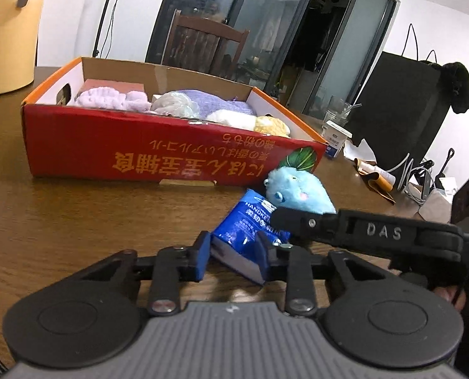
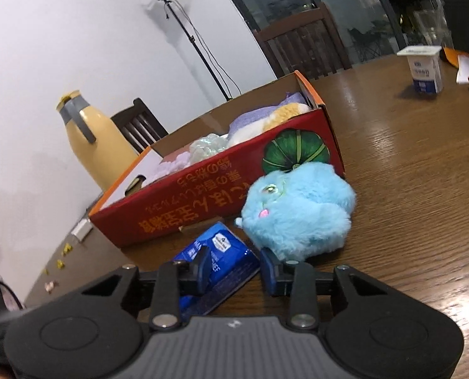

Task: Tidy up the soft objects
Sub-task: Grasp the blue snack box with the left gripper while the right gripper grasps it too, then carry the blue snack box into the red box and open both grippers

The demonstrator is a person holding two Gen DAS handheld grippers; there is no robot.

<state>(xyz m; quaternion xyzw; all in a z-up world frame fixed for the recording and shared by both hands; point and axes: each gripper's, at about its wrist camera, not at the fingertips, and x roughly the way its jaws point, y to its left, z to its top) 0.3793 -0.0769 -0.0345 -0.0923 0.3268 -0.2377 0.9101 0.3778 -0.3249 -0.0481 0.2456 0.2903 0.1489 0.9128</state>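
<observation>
A blue tissue pack (image 1: 247, 225) lies on the wooden table in front of a red cardboard box (image 1: 139, 151) holding several soft items. A light-blue plush toy (image 1: 297, 191) lies beside the pack, against the box. My left gripper (image 1: 234, 252) is open with its fingers on both sides of the pack's near end. My right gripper (image 2: 234, 268) is open too, its fingers straddling the same pack (image 2: 225, 252), with the plush (image 2: 300, 214) just ahead to the right. The right gripper's finger (image 1: 304, 221) reaches across the left wrist view over the pack.
A yellow thermos (image 2: 98, 145) stands left of the box (image 2: 203, 195). A small white carton (image 2: 424, 69), papers and cables lie at the table's far right. A black bag (image 1: 401, 110) and wooden chairs (image 1: 203, 44) stand behind.
</observation>
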